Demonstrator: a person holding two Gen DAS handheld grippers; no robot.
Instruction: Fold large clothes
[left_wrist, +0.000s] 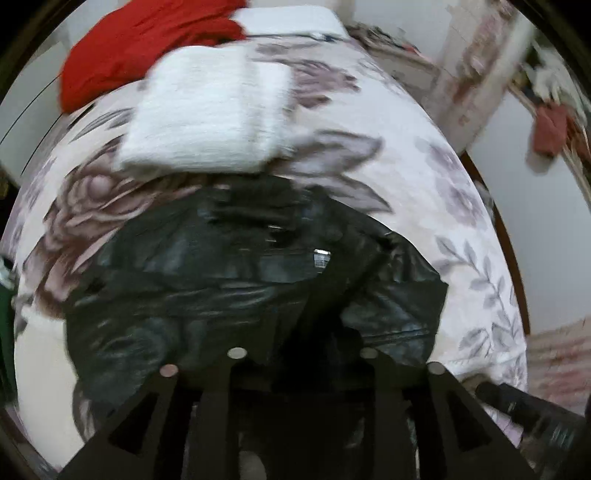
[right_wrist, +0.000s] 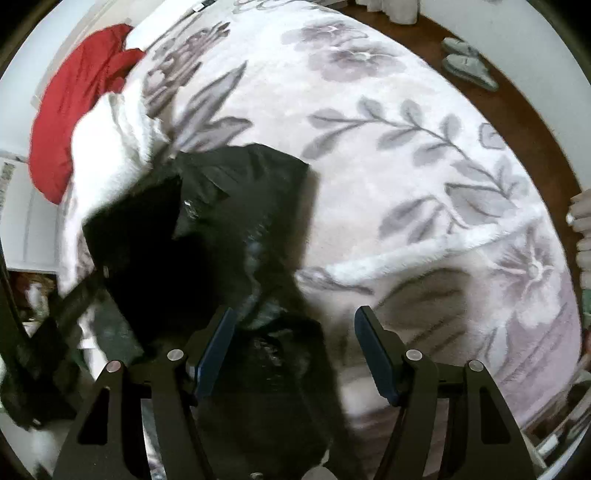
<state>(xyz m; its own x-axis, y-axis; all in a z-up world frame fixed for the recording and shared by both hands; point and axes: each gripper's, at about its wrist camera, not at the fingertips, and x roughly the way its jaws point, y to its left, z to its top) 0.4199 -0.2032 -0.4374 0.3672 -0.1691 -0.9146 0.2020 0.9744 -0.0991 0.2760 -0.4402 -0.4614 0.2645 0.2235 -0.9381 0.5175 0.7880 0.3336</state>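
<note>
A black leather jacket (left_wrist: 221, 280) lies crumpled on a floral bedspread (left_wrist: 424, 192). In the left wrist view my left gripper (left_wrist: 306, 317) is low over it; its fingers are dark against the black leather and seem closed on a fold of the jacket. In the right wrist view the jacket (right_wrist: 221, 221) lies to the left, with part of it running down between the fingers. My right gripper (right_wrist: 295, 350) is open, its blue pads (right_wrist: 216, 350) spread wide apart over the jacket's lower part and the bedspread (right_wrist: 406, 166).
A folded white knit garment (left_wrist: 210, 114) and a red garment (left_wrist: 140, 40) lie further up the bed; both also show in the right wrist view, white (right_wrist: 107, 155) and red (right_wrist: 70, 107). Grey slippers (right_wrist: 467, 61) sit on the wooden floor.
</note>
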